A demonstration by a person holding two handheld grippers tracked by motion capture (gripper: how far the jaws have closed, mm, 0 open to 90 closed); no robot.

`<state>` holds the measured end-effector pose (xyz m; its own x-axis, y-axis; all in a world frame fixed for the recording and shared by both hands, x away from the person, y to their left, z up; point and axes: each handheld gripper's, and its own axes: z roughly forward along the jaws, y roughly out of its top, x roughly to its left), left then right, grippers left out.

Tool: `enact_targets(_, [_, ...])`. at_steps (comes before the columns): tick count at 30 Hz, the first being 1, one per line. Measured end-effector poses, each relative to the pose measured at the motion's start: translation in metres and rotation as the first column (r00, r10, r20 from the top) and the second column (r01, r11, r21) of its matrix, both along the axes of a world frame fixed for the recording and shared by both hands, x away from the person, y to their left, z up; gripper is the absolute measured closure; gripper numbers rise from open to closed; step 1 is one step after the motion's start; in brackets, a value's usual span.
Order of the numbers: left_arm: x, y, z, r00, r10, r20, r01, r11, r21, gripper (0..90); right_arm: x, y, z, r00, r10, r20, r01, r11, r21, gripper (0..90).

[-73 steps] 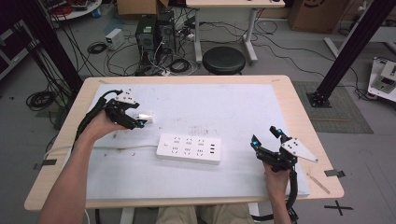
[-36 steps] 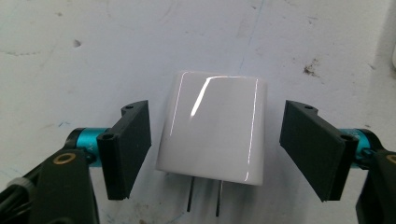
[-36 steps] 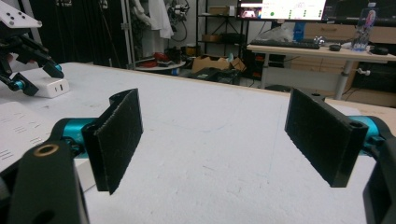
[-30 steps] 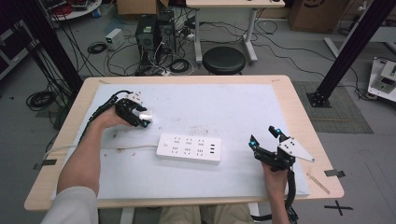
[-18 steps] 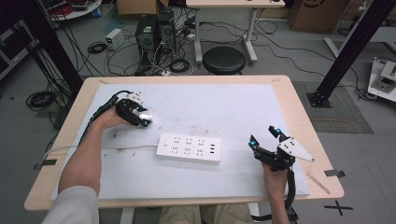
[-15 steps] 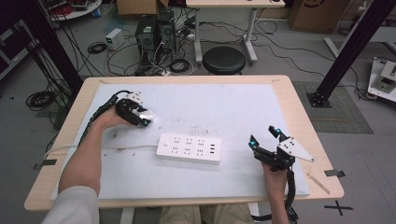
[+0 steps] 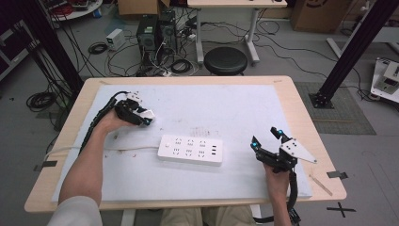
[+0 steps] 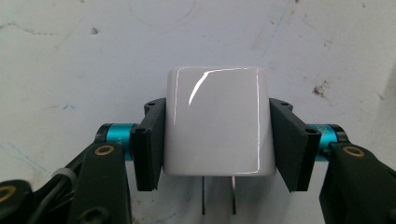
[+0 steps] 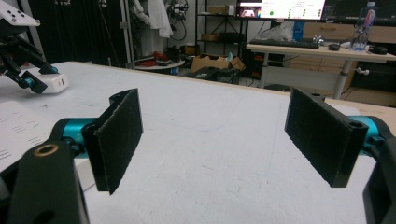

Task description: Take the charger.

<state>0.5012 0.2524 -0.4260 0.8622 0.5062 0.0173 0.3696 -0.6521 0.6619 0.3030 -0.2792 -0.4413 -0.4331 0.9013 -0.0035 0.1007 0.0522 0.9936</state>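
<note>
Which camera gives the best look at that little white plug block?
The left gripper view: the white charger sits close up, clamped between the left gripper pads, prongs visible. The high view shows it tiny, and the right gripper view small and distant.

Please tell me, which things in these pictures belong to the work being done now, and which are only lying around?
Belong to the work:
- white charger plug, gripped by the left claw
- white power strip on the table
- right claw, open, waiting

Only lying around:
- black stool
- computer towers and cables on the floor
- cardboard box
</note>
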Motion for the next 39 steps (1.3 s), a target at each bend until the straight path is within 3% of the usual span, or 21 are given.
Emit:
enact_targets(5, [-0.007,-0.002,0.01,0.9989,0.046,0.008,-0.046,0.9989,-0.012,42.4,0.0,0.0,0.0,1.0,-0.001,-0.006,0.001,1.0,0.005,19.5])
enact_targets(9, [-0.02,-0.003,0.021,0.994,0.108,0.014,-0.108,0.9938,-0.026,42.5,0.0,0.0,0.0,1.0,0.001,-0.007,-0.001,1.0,0.006,19.5])
enact_targets(13, [-0.032,-0.005,0.028,0.991,0.132,0.017,-0.132,0.9906,-0.037,42.5,0.0,0.0,0.0,1.0,-0.001,-0.007,0.001,1.0,0.006,19.5])
enact_targets(24, [-0.057,-0.02,0.042,0.9857,0.163,0.043,-0.162,0.9866,-0.013,42.5,0.0,0.0,0.0,1.0,-0.004,-0.009,0.004,1.0,0.008,19.5])
enact_targets(26, [-0.063,-0.025,0.05,0.9831,0.173,0.06,-0.171,0.9847,-0.032,42.4,0.0,0.001,0.0,0.9999,-0.004,-0.013,0.004,1.0,0.007,19.6])
enact_targets(32, [-0.072,-0.031,0.059,0.9789,0.187,0.083,-0.184,0.9821,-0.038,42.4,0.0,0.001,0.0,0.9999,0.0,-0.017,0.0,1.0,0.01,19.5])
enact_targets(36, [-0.079,-0.033,0.061,0.9796,0.178,0.093,-0.175,0.9835,-0.047,42.4,0.0,0.001,0.0,0.9999,0.0,-0.013,0.0,1.0,0.002,19.6])
enact_targets(39, [-0.093,-0.036,0.065,0.9794,0.174,0.103,-0.167,0.9837,-0.065,42.4,0.0,0.001,0.0,0.9999,0.0,-0.014,0.0,1.0,0.0,19.5])
